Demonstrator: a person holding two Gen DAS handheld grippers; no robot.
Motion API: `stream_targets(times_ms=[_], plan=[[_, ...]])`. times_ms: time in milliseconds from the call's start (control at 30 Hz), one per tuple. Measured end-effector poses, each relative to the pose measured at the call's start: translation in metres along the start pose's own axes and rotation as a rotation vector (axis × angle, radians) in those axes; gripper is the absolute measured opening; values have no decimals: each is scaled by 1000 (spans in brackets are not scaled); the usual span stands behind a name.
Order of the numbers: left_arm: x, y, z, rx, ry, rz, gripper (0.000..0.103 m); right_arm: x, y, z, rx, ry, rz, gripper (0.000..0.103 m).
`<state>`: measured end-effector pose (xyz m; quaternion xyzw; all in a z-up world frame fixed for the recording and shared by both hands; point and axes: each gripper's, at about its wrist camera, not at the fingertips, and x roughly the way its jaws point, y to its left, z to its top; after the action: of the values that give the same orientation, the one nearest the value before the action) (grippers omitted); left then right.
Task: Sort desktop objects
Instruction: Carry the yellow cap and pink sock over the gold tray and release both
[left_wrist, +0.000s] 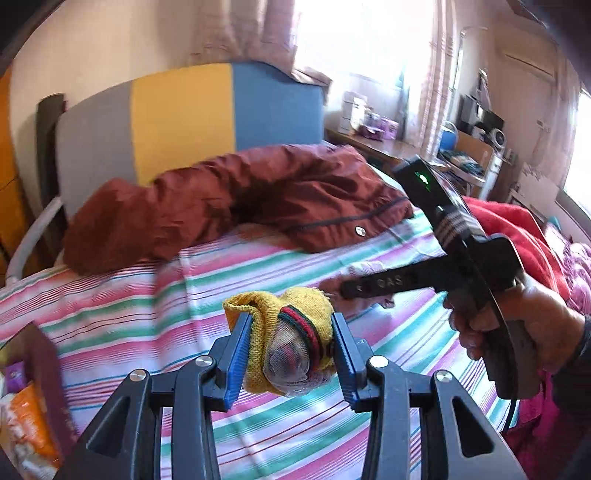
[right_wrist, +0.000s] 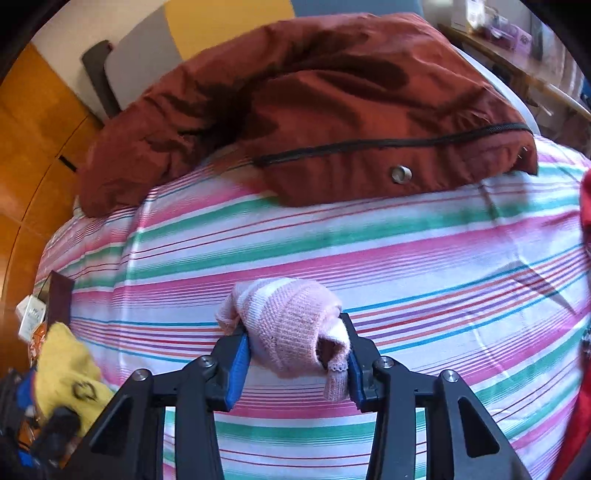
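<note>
Yellow knit sock (left_wrist: 288, 343) with a red-green band sits pinched between the blue pads of the left gripper (left_wrist: 290, 354) above the striped bedsheet (left_wrist: 147, 295), while the right gripper (right_wrist: 293, 352) clamps a pink knit sock (right_wrist: 291, 328) over the same sheet, below the rust-red jacket (right_wrist: 314, 103).

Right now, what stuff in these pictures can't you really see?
- Yellow sock, left wrist view: the left gripper covers its sides, and what fills it is unclear.
- Pink sock, right wrist view: the right gripper hides its lower part.
- Snack packets, left wrist view: blurred and cut off by the edge.
- Desk clutter, left wrist view: too small and washed out by window glare.
</note>
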<state>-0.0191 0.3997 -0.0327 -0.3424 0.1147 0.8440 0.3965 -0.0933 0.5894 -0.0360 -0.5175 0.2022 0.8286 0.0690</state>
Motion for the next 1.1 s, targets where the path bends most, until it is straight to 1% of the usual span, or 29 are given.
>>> stream_targets(times_ms=[67,267,500,767,1100], plan=[[-11,12,-1,-17,-8,19,42,0,14,-3,-32,2,-8,44],[-47,52,-9,-70,-38,87,42,-1,47,-13,-50,1,14,44],[-73,82,-22,-129,-55,134,42,-3,87,-27,-80,-4,48,44],[-90,92,-37,-149,-60,157,42,-6,126,-52,-122,-3,80,44],[-102,94,-54,-167,-50,172,42,-18,153,-79,-162,-12,68,44]])
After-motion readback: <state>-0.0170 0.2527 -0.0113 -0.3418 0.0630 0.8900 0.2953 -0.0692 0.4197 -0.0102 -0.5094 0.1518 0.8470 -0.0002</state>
